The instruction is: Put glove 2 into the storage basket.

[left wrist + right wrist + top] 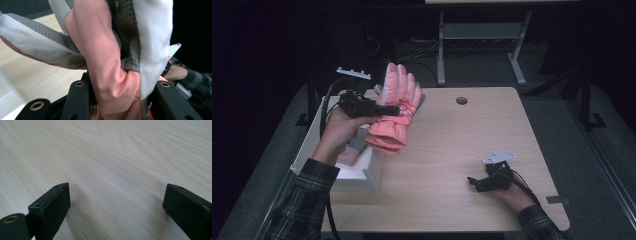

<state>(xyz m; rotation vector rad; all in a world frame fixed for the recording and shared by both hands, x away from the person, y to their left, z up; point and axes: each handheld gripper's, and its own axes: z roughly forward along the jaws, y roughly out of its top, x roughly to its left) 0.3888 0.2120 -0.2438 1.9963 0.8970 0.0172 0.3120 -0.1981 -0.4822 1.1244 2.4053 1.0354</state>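
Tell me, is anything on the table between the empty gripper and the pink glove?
Nothing visible: bare table lies between the right gripper and the pink glove, which the left gripper holds up beside the white box.

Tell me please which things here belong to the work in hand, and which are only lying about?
In the work:
- pink glove, clamped in the left hand-held gripper and held up above the table
- white box below it, with another glove inside

Lying about:
- right hand-held gripper, open, low over the bare wooden table
- grey table frame behind
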